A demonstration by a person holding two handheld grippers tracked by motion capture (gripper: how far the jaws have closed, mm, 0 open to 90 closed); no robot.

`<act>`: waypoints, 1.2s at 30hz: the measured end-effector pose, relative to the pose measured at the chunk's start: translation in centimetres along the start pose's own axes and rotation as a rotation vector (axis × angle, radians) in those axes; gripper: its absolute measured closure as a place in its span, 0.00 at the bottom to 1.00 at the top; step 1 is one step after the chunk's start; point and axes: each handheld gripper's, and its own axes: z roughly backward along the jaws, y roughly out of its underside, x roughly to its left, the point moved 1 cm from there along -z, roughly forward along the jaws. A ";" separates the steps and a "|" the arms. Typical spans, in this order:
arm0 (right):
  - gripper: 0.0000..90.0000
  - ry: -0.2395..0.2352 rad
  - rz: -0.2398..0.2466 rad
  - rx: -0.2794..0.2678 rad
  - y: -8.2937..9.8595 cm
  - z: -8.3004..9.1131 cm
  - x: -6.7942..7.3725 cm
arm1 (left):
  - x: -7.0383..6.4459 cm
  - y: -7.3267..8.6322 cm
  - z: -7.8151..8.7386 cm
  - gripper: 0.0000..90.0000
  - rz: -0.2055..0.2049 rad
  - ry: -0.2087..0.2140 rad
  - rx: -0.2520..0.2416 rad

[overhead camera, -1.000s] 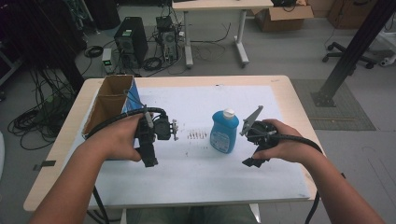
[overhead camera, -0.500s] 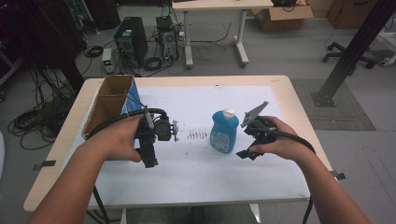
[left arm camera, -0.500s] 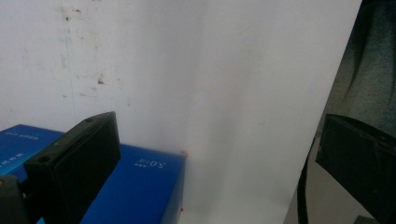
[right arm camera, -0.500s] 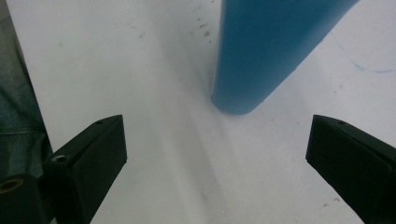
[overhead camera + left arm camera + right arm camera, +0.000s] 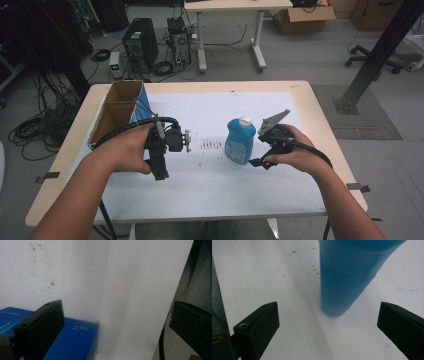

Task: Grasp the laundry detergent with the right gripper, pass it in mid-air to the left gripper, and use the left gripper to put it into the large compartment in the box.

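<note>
While both grippers are held above it, the worktop carries a white sheet that covers most of its surface, leaving bare wood along the edges.

An open cardboard box with a blue side stands at the worktop's far left corner. In the left gripper view, the blue side lies on the white sheet just beyond the near jaw.

A blue bottle with a white cap stands upright near the middle of the worktop, slightly toward the right edge. In the right gripper view, the bottle rises between the lines of the two jaws, ahead of them and apart from both.

The left gripper is held in the person's left hand, near the box and left of the bottle. Its jaws are spread wide and grasp nothing.

The right gripper is held in the person's right hand, just beside the bottle on the side toward the right edge. Its jaws are released, spread wide, with nothing between the pads.

A patch of small dark marks lies on the sheet between the left gripper and the bottle.
</note>
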 end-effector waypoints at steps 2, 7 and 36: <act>0.05 0.004 -0.004 -0.010 0.0 -0.1 0.0 | 0.0 0.0 0.0 0.00 0.002 0.002 0.003; 0.04 0.008 -0.011 -0.033 0.0 -0.4 0.0 | -0.1 0.0 -0.2 0.00 0.003 0.003 0.003; 0.03 0.054 -0.055 -0.244 0.2 -3.0 0.0 | -0.5 -0.2 -0.2 0.00 -0.012 0.005 0.009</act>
